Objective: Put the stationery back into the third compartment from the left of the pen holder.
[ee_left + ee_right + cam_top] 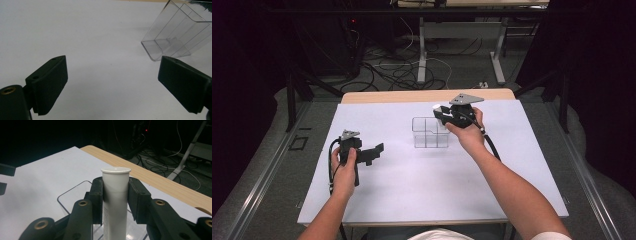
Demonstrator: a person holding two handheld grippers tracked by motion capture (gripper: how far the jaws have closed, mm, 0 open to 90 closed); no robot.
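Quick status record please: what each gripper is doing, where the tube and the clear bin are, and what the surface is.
right gripper: shut on white tube, above the bin
tube: white, capped, upright between the fingers
bin: clear, divided into compartments, mid-table, nothing seen inside
left gripper: open, holds nothing, over bare sheet, left of the bin
surface: white sheet on a wooden table
tube in bin: not yet
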